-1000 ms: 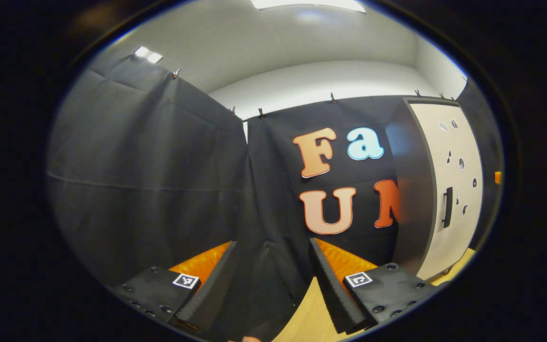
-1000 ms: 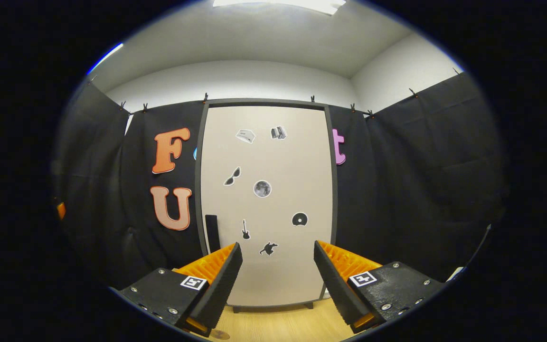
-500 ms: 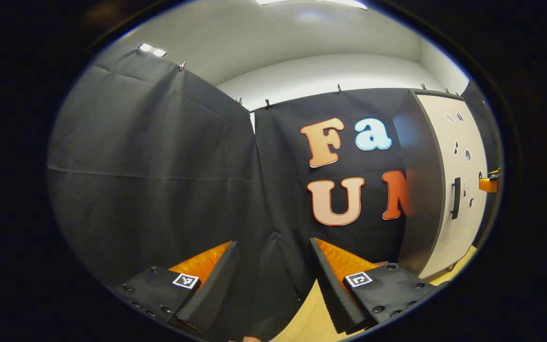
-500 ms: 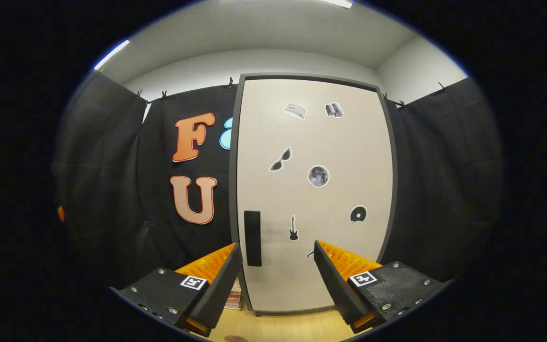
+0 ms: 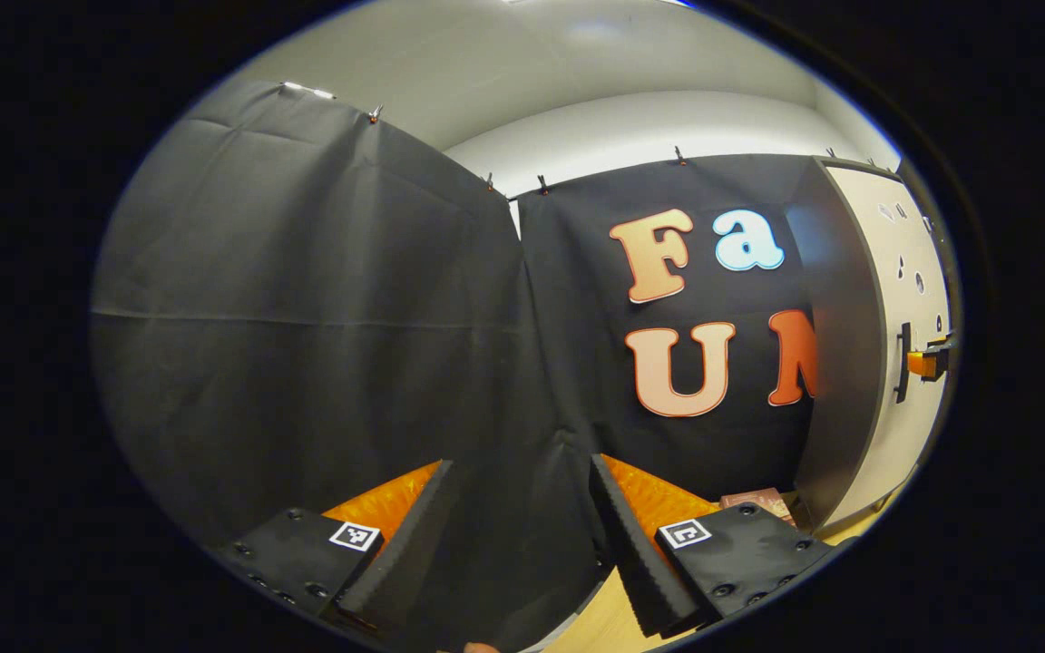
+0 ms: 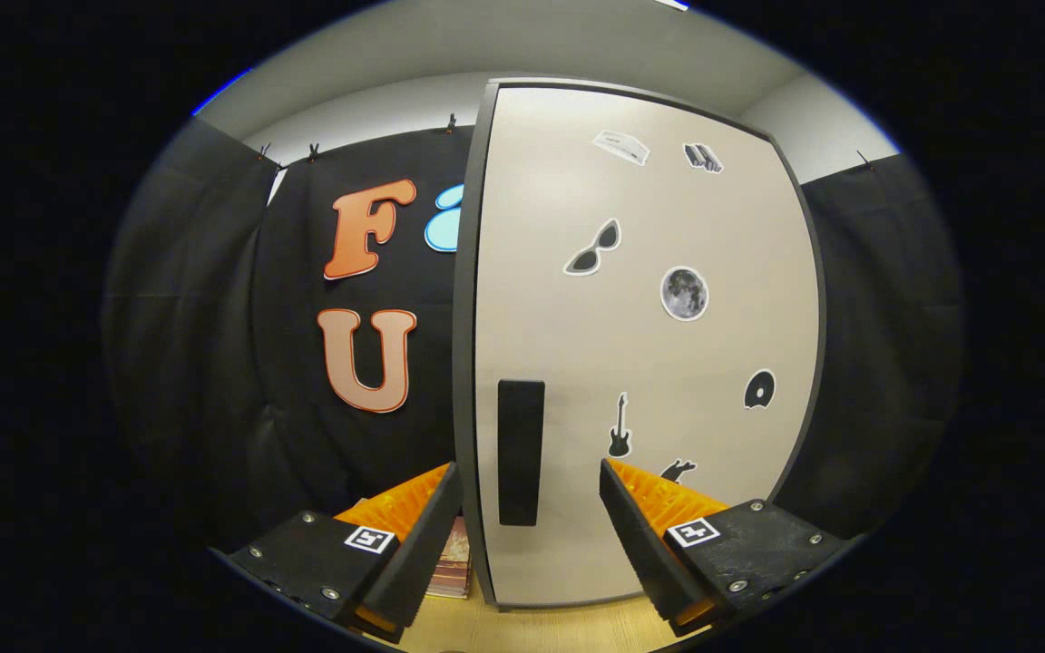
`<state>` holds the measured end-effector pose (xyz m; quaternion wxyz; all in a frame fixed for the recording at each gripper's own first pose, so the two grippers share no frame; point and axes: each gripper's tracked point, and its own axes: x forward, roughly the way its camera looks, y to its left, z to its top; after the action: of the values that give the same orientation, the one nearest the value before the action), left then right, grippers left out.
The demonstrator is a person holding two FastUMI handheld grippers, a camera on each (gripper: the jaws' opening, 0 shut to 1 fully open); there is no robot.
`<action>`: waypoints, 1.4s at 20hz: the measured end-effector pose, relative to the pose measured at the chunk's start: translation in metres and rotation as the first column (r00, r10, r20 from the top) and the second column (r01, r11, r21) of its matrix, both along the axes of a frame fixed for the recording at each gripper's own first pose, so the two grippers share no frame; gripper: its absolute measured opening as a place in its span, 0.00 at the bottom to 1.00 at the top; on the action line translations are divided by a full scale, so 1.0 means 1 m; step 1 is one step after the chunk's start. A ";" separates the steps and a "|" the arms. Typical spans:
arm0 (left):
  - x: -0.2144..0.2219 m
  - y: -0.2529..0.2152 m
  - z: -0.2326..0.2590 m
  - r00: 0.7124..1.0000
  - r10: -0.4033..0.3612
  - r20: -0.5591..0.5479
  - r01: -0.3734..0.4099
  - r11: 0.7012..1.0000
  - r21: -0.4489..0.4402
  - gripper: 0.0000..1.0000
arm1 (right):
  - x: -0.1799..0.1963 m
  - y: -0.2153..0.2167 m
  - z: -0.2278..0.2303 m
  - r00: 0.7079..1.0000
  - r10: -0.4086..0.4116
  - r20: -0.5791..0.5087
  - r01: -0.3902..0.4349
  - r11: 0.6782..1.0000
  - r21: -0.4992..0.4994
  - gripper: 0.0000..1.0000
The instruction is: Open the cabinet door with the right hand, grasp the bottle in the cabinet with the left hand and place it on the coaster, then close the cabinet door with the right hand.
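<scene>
Still on step one: right gripper (image 6: 530, 503) wide open, empty, lined up on door (image 6: 640, 363) handle (image 6: 521, 452), just needs closing in; left gripper (image 5: 518, 526) open, idle, well left of door.

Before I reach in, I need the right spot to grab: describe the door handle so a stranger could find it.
Find the tall pale cabinet door against the black cloth wall. Near its lower left edge sits the handle, lined up between the open right tongs. It is a plain black upright bar, unlike the small picture stickers scattered over the rest of the door.
</scene>
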<state>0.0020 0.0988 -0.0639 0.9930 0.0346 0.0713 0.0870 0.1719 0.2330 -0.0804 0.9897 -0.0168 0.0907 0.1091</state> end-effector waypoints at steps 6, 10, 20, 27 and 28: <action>0.004 0.018 -0.005 0.999 0.035 -0.014 -0.035 0.999 0.016 0.94 | 0.031 0.012 -0.014 0.999 -0.020 -0.028 0.020 1.000 0.007 0.88; -0.001 0.029 -0.009 0.998 0.053 -0.025 -0.053 0.998 0.023 0.94 | 0.043 0.016 -0.024 0.999 -0.031 -0.043 0.031 1.000 -0.006 0.71; -0.012 0.037 -0.017 0.998 0.060 -0.036 -0.060 0.998 0.017 0.94 | 0.043 0.011 -0.027 0.999 -0.030 -0.028 0.029 1.000 -0.011 0.32; -0.021 0.024 -0.012 0.999 0.040 -0.024 -0.040 0.999 -0.002 0.94 | 0.016 0.009 -0.013 0.998 0.065 -0.025 -0.065 0.998 0.028 0.22; -0.022 0.021 -0.011 0.999 0.034 -0.022 -0.034 0.999 -0.005 0.94 | 0.011 0.007 -0.014 0.997 0.074 -0.023 -0.073 0.997 0.032 0.22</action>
<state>-0.0203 0.1193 -0.0746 0.9907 0.0317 0.0830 0.1033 0.1830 0.2399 -0.0940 0.9841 -0.0036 0.1002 0.1469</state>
